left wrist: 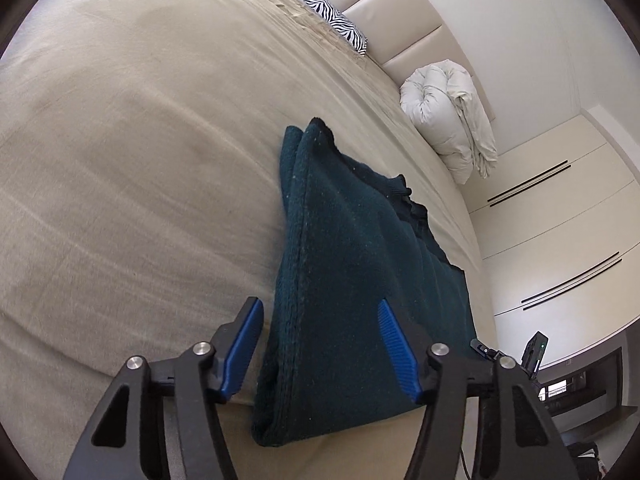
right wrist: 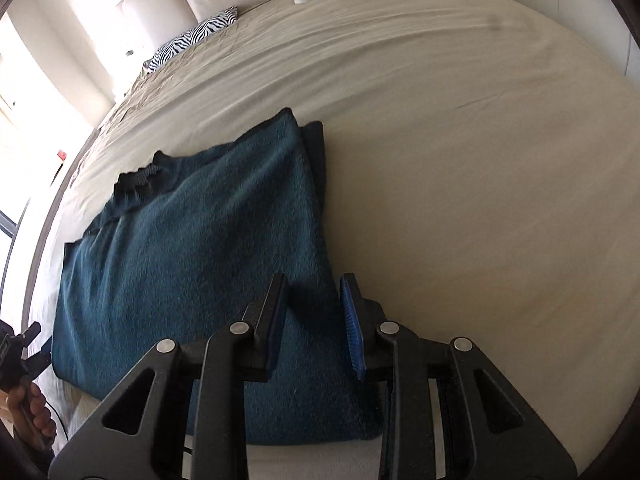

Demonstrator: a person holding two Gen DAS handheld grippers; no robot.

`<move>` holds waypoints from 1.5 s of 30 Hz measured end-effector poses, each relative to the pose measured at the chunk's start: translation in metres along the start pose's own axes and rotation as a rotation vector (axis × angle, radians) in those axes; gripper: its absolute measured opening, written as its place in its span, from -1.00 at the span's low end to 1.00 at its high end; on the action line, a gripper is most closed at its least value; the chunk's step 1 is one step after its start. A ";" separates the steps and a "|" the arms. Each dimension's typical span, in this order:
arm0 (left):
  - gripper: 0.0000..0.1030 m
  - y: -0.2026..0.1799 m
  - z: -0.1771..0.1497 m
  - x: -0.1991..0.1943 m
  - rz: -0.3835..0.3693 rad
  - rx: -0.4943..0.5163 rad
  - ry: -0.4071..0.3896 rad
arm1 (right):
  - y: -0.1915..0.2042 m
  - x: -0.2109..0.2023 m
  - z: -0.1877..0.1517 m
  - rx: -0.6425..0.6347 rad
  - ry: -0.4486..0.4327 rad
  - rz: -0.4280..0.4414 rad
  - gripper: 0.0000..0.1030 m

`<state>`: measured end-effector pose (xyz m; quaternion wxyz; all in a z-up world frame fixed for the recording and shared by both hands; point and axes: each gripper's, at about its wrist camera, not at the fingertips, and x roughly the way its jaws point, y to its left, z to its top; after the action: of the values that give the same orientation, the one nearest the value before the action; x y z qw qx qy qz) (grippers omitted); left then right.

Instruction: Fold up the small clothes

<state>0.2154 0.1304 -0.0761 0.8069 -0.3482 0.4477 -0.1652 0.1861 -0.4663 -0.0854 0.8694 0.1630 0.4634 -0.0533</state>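
In the left wrist view, the left gripper (left wrist: 320, 312) hung over the near end of a dark teal sweater (left wrist: 352, 264) with its blue pads spread wide and nothing clamped between them. The sweater lay folded on the beige bedsheet (left wrist: 120, 160), its doubled long edge running away from the camera and its near edge just at the mattress border. Broad bare sheet stretched to one side; on the other the sweater reached close to the bed's edge, beyond which stood a white wardrobe (left wrist: 560, 220). A rolled white duvet (left wrist: 448, 120) and a zebra-print pillow (left wrist: 328, 12) sat well apart, by the headboard. In the right wrist view, the right gripper (right wrist: 314, 292) was parted, straddling the sweater's (right wrist: 192, 260) folded side edge without pinching it. Open sheet (right wrist: 480, 180) lay beyond that edge.
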 end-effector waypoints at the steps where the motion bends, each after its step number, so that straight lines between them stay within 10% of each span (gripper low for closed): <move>1: 0.06 0.000 -0.002 0.002 0.008 0.004 0.003 | 0.002 -0.003 -0.004 -0.014 -0.005 -0.002 -0.50; 18: -0.66 -0.010 -0.014 0.006 0.129 0.095 -0.020 | 0.000 -0.030 -0.033 -0.057 -0.087 -0.077 -0.90; 45: -0.77 0.005 -0.024 0.006 0.106 0.088 -0.016 | -0.037 -0.021 -0.055 0.134 -0.090 -0.014 -0.91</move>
<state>0.1983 0.1208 -0.0918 0.8324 -0.2897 0.4515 -0.1390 0.1217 -0.4837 -0.1052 0.8761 0.2153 0.4202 -0.0975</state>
